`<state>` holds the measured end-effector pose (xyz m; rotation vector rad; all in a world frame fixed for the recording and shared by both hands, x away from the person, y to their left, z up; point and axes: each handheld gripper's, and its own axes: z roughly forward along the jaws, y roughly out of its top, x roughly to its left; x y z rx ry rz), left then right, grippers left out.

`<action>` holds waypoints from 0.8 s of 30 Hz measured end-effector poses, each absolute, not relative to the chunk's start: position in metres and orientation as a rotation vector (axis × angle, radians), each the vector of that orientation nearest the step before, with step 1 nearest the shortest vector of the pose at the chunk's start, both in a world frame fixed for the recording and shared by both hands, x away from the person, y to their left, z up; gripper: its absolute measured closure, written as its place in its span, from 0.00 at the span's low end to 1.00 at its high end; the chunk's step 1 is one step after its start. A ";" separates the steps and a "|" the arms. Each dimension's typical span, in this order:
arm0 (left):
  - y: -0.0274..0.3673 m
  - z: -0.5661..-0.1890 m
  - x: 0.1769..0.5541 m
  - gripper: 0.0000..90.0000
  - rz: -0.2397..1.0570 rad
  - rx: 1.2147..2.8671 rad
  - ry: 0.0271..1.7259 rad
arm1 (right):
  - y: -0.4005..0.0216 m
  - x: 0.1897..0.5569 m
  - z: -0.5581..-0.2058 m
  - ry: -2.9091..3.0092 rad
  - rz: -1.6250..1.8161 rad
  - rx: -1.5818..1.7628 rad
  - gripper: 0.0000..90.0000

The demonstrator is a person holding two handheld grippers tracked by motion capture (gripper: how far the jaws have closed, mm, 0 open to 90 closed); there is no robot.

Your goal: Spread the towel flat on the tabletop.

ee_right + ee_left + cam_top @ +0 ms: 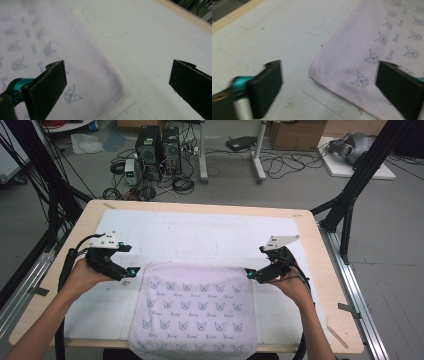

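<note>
Pink cat-print towel (193, 306) lies flat on the white mat (200, 237), between two spread grippers.

The left gripper (131, 271) hovers at the towel's far left corner, the right gripper (248, 274) at its far right corner, both with jaws wide apart and nothing between them. To grip well, probably lower each so one pad slides under the hem, then pinch both corners evenly.

The far half of the surface (200, 227) is flat and bare, so a hand could slide across there with nothing to bump. The pink cloth (195, 307) lies flat on the near middle and hangs over the near edge. Bare strips run left and right of it. Black poles (357, 180) stand past the far corners.
</note>
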<state>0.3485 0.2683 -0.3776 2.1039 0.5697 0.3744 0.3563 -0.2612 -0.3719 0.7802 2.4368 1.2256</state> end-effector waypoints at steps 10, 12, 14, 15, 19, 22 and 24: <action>0.306 -0.387 0.306 0.02 0.436 1.818 0.574 | -0.300 0.308 -0.372 2.083 1.589 0.742 0.00; 0.314 -0.392 0.301 0.02 0.439 1.769 0.594 | -0.305 0.301 -0.376 2.043 1.614 0.724 0.00; 0.319 -0.397 0.297 0.02 0.435 1.741 0.599 | -0.308 0.297 -0.380 2.046 1.610 0.746 0.00; 0.321 -0.399 0.294 0.02 0.435 1.732 0.600 | -0.309 0.295 -0.381 2.044 1.611 0.743 0.00; 0.326 -0.405 0.285 0.02 0.446 1.684 0.581 | -0.312 0.284 -0.389 2.002 1.640 0.743 0.01; 0.329 -0.408 0.281 0.02 0.443 1.665 0.577 | -0.314 0.278 -0.396 1.979 1.649 0.757 0.01; 0.329 -0.408 0.280 0.02 0.446 1.672 0.577 | -0.315 0.276 -0.399 1.973 1.658 0.767 0.00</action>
